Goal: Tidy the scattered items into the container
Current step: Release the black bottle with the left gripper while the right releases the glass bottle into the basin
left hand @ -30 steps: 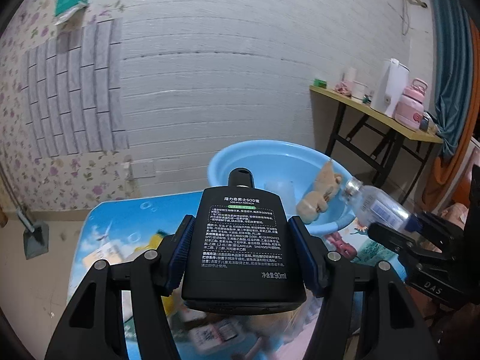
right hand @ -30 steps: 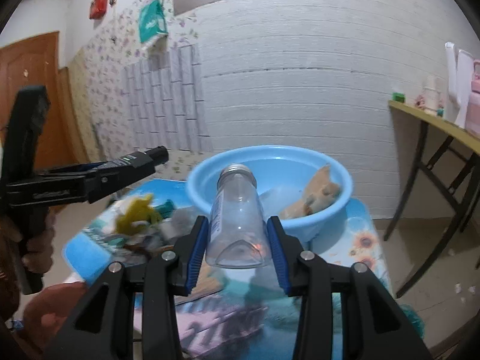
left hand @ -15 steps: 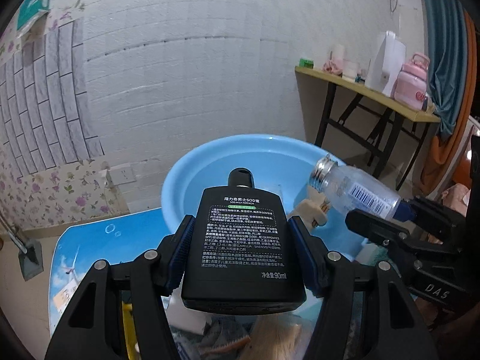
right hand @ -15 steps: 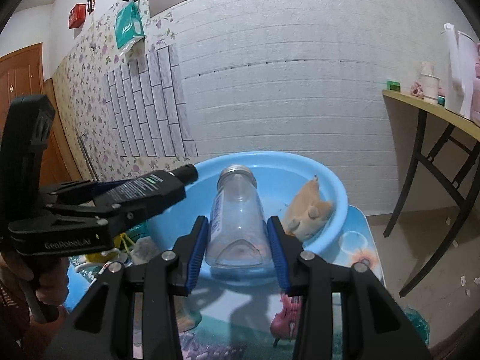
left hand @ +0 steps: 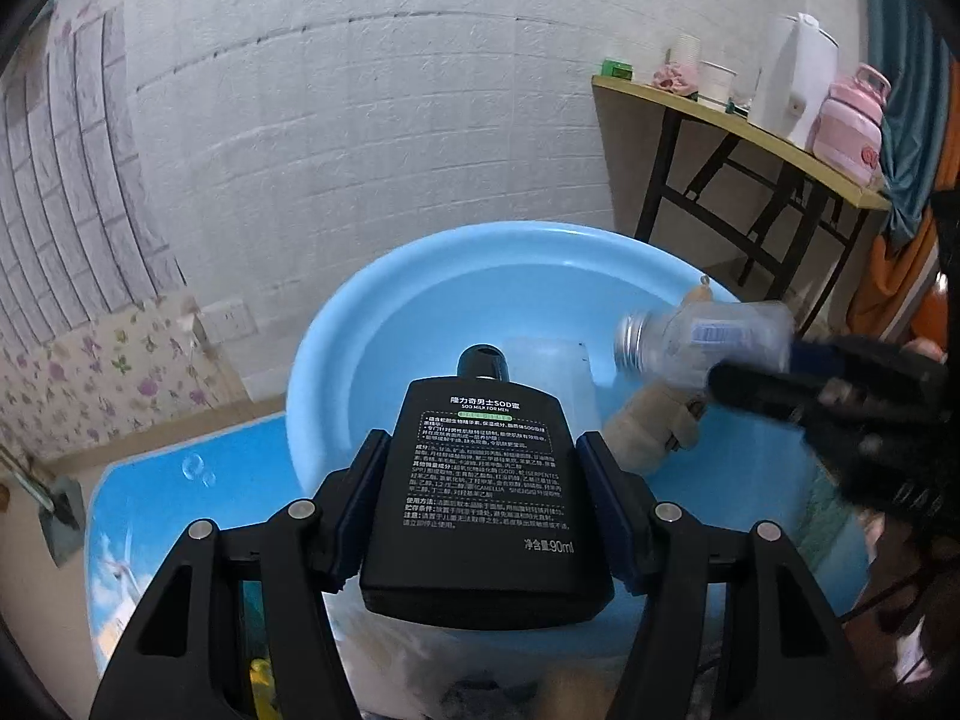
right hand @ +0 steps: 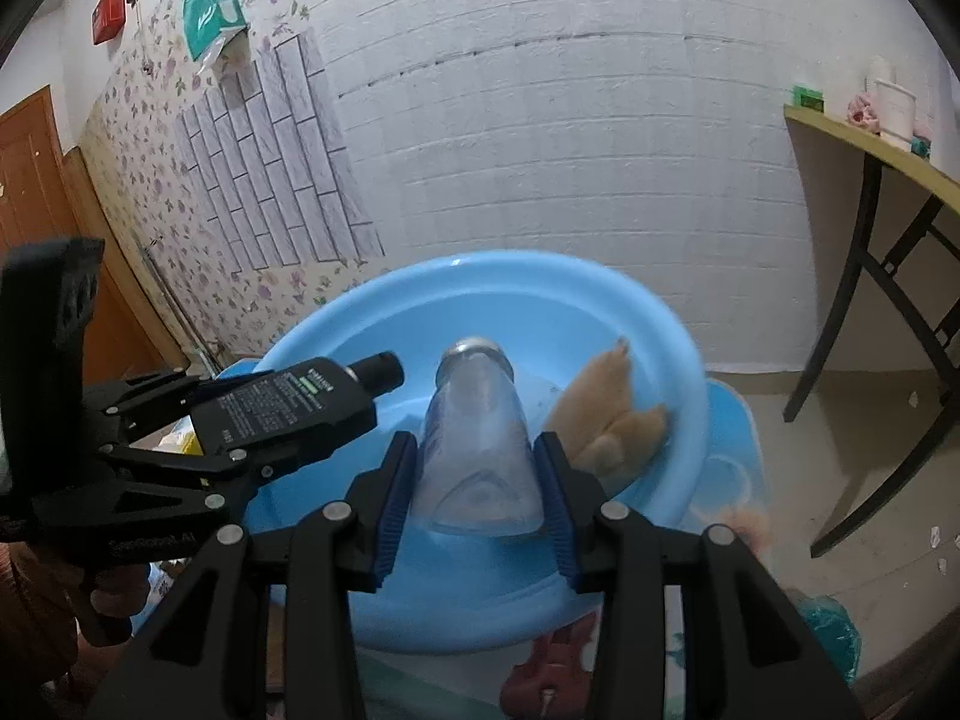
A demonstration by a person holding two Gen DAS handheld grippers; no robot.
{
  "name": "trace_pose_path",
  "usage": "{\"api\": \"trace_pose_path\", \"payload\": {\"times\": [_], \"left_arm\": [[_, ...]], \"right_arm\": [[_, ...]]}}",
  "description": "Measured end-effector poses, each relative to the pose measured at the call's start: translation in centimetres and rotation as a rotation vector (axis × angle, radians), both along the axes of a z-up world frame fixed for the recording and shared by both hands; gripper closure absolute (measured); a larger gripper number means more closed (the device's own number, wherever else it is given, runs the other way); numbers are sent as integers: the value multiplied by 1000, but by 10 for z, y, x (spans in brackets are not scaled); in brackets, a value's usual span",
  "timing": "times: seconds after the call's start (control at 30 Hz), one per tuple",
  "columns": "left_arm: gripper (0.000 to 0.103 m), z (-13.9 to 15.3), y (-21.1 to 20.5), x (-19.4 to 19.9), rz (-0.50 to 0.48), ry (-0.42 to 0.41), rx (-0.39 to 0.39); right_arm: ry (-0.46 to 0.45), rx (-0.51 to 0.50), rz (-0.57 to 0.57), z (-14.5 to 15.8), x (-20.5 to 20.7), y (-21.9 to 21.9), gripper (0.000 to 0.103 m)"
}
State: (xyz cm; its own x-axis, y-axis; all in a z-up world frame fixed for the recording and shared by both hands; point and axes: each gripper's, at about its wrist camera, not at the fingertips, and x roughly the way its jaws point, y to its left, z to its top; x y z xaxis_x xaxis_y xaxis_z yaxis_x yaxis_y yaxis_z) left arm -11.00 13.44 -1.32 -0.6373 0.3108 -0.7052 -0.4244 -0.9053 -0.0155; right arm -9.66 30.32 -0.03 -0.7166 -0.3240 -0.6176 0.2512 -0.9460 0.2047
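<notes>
My left gripper (left hand: 480, 480) is shut on a flat black lotion bottle (left hand: 480, 480), cap forward, held over the near rim of the blue basin (left hand: 372, 324). My right gripper (right hand: 477, 468) is shut on a clear plastic bottle (right hand: 477, 438) with a silver cap, also over the blue basin (right hand: 540, 276). Each gripper shows in the other's view: the clear plastic bottle (left hand: 702, 336) comes in from the right, the black lotion bottle (right hand: 288, 402) from the left. A tan plush toy (right hand: 612, 414) and a translucent cup (left hand: 552, 378) lie inside the basin.
The basin stands on a low table with a blue picture cover (left hand: 156, 492). A white brick wall is close behind. A wooden side table (left hand: 750, 126) at right holds a kettle, cups and a pink bottle. More loose items lie on the table under my left gripper.
Both grippers have moved forward with their bottles, from over the table to over the basin. The basin now looms larger and the scattered items have dropped out of sight below.
</notes>
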Motion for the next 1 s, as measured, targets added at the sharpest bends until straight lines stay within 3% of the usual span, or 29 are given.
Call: {"api": "trace_pose_path", "payload": {"times": [0.17, 0.4, 0.6, 0.73, 0.9, 1.0], "left_arm": [[39, 9, -8, 5, 13, 56, 40], [33, 32, -35, 36, 44, 176, 124], [32, 20, -67, 56, 113, 103, 165], [27, 18, -86, 62, 163, 88, 181], [27, 12, -111, 75, 213, 81, 137], [22, 9, -127, 82, 253, 81, 116]], "right_arm": [[72, 21, -31, 12, 4, 1, 63], [57, 20, -64, 11, 32, -4, 61], [44, 28, -88, 10, 64, -13, 61], [84, 52, -91, 21, 78, -21, 61], [69, -18, -89, 16, 76, -26, 51], [76, -28, -63, 13, 78, -33, 51]]}}
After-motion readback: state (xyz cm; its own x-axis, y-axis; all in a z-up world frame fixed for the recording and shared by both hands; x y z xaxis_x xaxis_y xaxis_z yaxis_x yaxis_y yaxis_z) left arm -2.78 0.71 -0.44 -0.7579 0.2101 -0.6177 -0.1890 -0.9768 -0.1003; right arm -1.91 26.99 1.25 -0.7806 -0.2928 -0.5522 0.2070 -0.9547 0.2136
